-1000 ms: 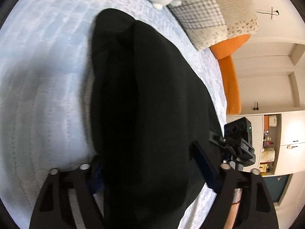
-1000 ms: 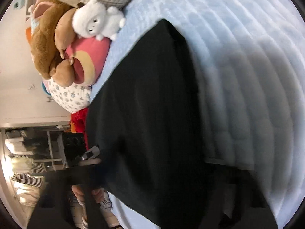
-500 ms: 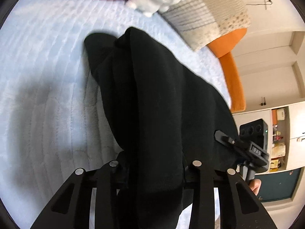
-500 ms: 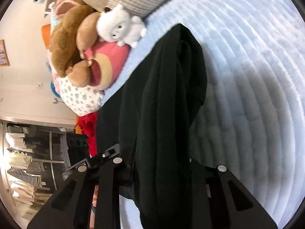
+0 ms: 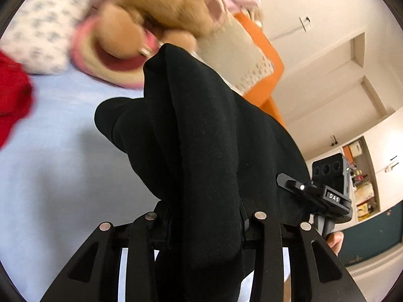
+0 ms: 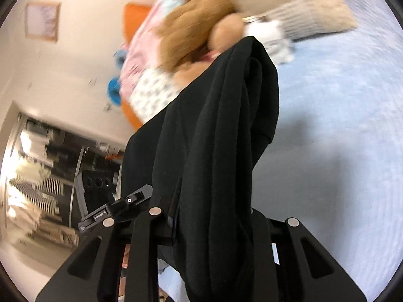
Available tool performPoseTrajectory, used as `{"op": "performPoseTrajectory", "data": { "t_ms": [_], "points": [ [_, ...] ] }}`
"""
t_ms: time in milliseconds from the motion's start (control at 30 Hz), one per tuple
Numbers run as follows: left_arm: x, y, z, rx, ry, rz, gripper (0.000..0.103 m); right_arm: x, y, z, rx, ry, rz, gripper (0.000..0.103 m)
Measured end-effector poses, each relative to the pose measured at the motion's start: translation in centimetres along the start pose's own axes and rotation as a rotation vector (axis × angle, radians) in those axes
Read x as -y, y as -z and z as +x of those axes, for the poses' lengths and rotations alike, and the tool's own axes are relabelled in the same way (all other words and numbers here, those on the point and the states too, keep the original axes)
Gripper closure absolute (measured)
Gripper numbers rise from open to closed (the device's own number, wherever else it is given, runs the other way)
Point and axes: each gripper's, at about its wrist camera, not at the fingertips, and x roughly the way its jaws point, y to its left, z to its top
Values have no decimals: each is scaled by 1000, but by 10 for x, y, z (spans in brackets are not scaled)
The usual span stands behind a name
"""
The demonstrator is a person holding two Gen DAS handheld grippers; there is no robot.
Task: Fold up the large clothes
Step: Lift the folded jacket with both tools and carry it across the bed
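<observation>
So the black garment [image 5: 201, 136] is bunched into thick folds and hanging up off the pale blue bed [image 5: 50, 176], pinched at one end by each claw. The left claw [image 5: 204, 224] is narrowed down on a fat wad of the fabric, and the right claw [image 6: 209, 216] is doing the same on its own end; you can see each one poking into the other's view. Beyond that there's a pile of stuff at the head of the bed: a brown plush toy [image 5: 161, 7], a patterned pillow [image 5: 37, 37], something red [image 5: 12, 100] off to the side. My worry is that the cloth is doubled up and twisted, so laying it back down could trap a crease or a tucked-under layer. A thick bundle could also creep out of a claw.
</observation>
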Motion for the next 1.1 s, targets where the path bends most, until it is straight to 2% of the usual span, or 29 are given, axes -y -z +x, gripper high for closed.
{"op": "performPoseTrajectory", "data": {
  "t_ms": [100,233,400,633,800,933,1100],
  "points": [
    [-38,21,-75,53,-52,-29,64,-48,21,45,-51,-33,-48,78],
    [-102,56,-175,124,-134,-100,64,-126,65,140,-164,-98,-114,78],
    [-193,114,-299,200,-228,-187,64,-202,126,244,-296,-165,-164,78],
    [-304,201,-428,328,-304,-315,63,-292,208,365,-476,-210,-247,78],
    [-368,261,-471,397,-354,-373,63,-316,258,431,-569,-229,-286,78],
    [-407,303,-463,409,-360,-419,63,-306,297,474,-629,-213,-307,78],
    [-436,352,-438,454,-290,-428,62,-274,328,499,-668,-167,-321,78]
  ]
}}
